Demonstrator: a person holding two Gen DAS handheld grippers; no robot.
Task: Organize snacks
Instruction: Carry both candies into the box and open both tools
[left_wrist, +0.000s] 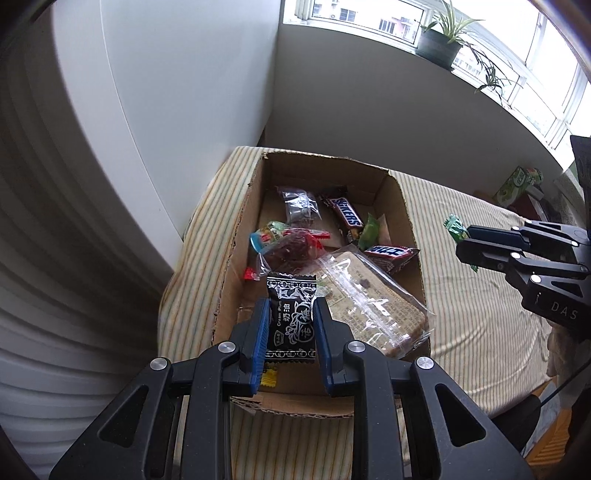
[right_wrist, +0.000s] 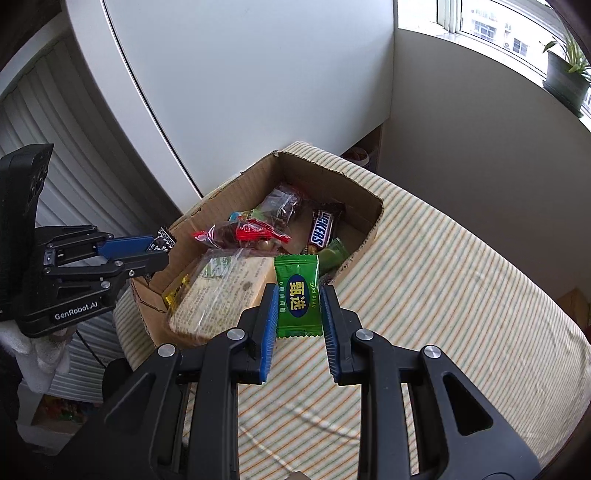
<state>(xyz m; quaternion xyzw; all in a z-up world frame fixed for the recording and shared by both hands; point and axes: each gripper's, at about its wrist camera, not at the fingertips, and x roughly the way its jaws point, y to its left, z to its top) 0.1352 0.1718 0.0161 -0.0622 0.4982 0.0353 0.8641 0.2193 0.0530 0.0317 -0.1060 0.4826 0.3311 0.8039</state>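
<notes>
My left gripper (left_wrist: 290, 319) pinches black plum candy (left_wrist: 291, 317) above cardboard box (left_wrist: 236, 258) near end. My right gripper (right_wrist: 298, 308) pinches green candy (right_wrist: 297, 295), right of box, above striped cloth (right_wrist: 443, 295).

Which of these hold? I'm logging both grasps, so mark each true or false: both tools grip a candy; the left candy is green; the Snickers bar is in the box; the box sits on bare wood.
1. Both tools grip a candy. True: the left tool and right tool each pinch one.
2. The left candy is green. False: the black candy is in the left tool; the green candy is in the right.
3. The Snickers bar is in the cardboard box. True.
4. The box sits on bare wood. False: it sits on a striped cloth.
</notes>
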